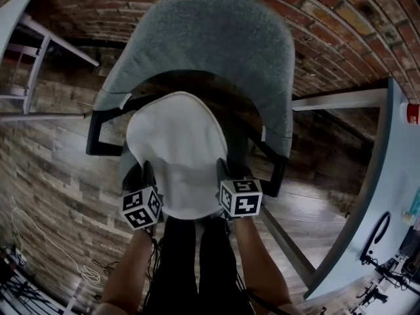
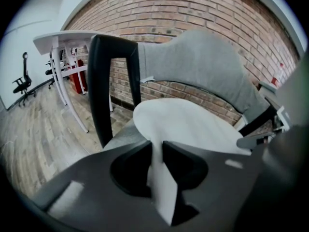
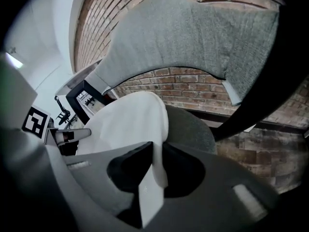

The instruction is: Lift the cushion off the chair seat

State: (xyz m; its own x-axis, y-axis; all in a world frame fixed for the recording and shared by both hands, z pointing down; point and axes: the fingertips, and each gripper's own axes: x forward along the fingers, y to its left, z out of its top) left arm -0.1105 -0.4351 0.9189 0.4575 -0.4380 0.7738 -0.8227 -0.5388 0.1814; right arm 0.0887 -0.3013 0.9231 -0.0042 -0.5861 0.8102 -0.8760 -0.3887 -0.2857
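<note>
1. White and thin, the cushion (image 1: pixel 177 149) lies over the grey chair seat (image 3: pixel 193 129). Its near edge is pulled up toward the person, while the far part looks to me as if it rests on the seat.
2. The left gripper (image 2: pixel 155 151) has its jaws closed narrow on the cushion's front-left edge, with the white fabric squeezed between them.
3. The right gripper (image 3: pixel 157 151) is clamped the same way on the front-right edge, with a fold of fabric hanging down through the jaws.
4. Both grips take only a thin strip at the rim. I'd say the fabric could slide out of either pinch once the full weight comes on.
5. If one side rises faster than the other, the cushion may twist, sag in the middle and drop to the wooden floor (image 1: pixel 59 176).
6. The grey backrest (image 1: pixel 216 38) curves close round the far edge, and the black frame (image 1: pixel 98 136) stands beside it. A lift straight back could snag there.
7. I see no box, bin or basket here.
</note>
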